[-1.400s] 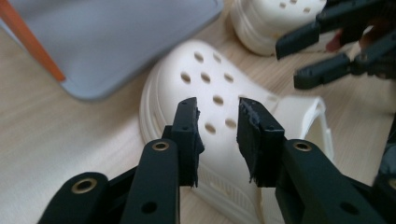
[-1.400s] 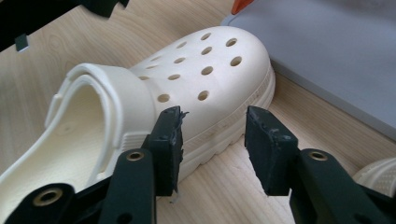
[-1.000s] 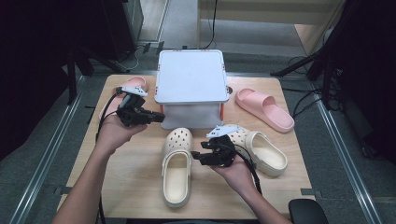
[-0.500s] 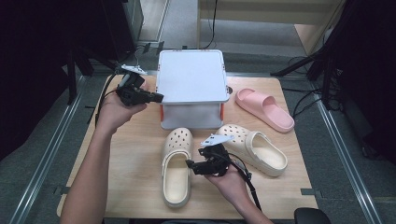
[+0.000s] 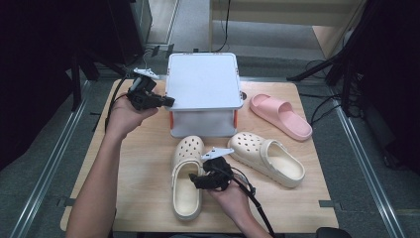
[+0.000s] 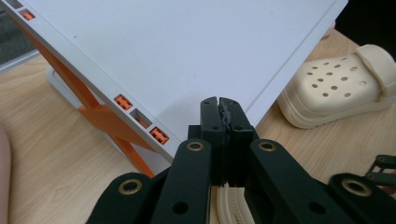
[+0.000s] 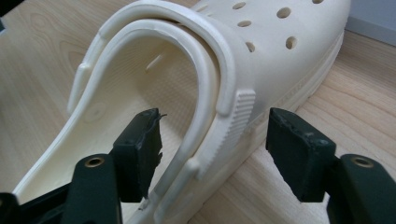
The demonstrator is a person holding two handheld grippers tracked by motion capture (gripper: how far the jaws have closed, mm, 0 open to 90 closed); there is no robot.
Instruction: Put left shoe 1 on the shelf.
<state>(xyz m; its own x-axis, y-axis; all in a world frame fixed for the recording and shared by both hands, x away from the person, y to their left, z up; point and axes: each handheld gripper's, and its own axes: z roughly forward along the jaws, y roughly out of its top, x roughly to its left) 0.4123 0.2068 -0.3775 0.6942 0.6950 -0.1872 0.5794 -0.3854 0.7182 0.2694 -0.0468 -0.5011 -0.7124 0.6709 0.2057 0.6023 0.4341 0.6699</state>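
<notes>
Clog (image 5: 187,186), cream foam, lies on the counter (image 5: 143,163) with its near side wall and heel strap between your right tongs (image 5: 197,181), spread wide, pads not touching, jaws just closing slightly. Probably light, springy, a bit slick: grip wall plus strap at the ribbed tab (image 7: 238,116). Left tongs (image 5: 168,101) pressed together, empty, at the white box (image 5: 203,82) lid's edge.

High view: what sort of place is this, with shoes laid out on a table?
Probably a lab or recording workspace, not a home. A wooden table stands on grey flooring, dark stands and cables surround it, and hand-held grippers work among cream clogs and a grey box.
</notes>
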